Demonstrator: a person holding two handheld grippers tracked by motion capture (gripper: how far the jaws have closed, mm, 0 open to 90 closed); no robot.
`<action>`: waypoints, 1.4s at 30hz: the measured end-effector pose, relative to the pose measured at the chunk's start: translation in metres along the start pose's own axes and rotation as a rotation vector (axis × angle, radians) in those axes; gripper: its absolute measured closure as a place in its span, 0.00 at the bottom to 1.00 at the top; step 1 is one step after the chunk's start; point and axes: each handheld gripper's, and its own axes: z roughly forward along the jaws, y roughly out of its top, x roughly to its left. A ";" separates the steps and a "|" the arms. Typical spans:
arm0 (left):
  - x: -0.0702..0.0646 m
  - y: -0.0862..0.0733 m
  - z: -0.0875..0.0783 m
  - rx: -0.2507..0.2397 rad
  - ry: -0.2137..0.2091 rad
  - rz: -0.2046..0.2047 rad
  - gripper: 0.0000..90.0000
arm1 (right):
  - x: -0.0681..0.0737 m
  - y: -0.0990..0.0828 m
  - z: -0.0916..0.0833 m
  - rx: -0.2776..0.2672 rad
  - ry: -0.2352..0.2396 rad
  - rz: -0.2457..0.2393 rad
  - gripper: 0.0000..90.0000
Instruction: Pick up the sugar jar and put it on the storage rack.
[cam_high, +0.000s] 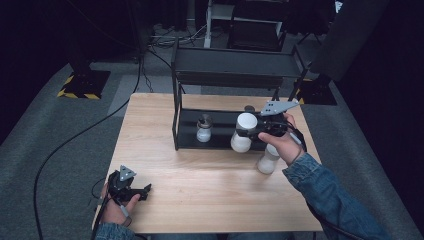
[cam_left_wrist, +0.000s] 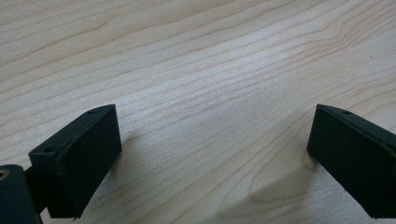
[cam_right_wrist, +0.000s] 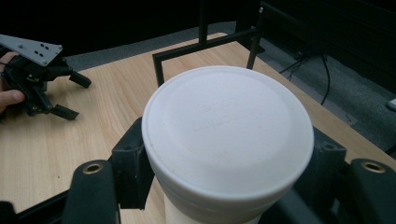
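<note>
While my left gripper (cam_high: 146, 190) rests spread on the table (cam_high: 210, 190), I pinch the white jar (cam_high: 243, 131) in my right gripper (cam_high: 240, 133) before the rack (cam_high: 176, 120), judging shelf placement next.

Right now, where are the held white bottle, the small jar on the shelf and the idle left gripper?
white bottle (cam_right_wrist: 227, 122), right gripper view, lid top.
small jar (cam_high: 203, 133), high view, white body.
left gripper (cam_high: 146, 191), high view, between its fingertips.

A pale wooden table (cam_left_wrist: 210, 70) with fine smooth grain is seen. The white bottle (cam_right_wrist: 227, 135) looks of matt plastic; the rack (cam_high: 230, 67), of matt black metal; the sleeve (cam_high: 325, 185), of denim.
</note>
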 end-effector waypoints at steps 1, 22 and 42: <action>0.000 0.000 0.000 0.000 0.000 0.001 0.03 | -0.001 0.000 0.000 -0.001 -0.003 0.000 0.37; 0.000 0.000 0.000 0.001 -0.001 0.000 0.03 | -0.021 0.008 0.016 -0.009 -0.031 0.024 0.37; 0.001 0.001 0.000 0.001 -0.004 0.000 0.03 | -0.039 0.011 0.053 -0.003 -0.068 0.051 0.37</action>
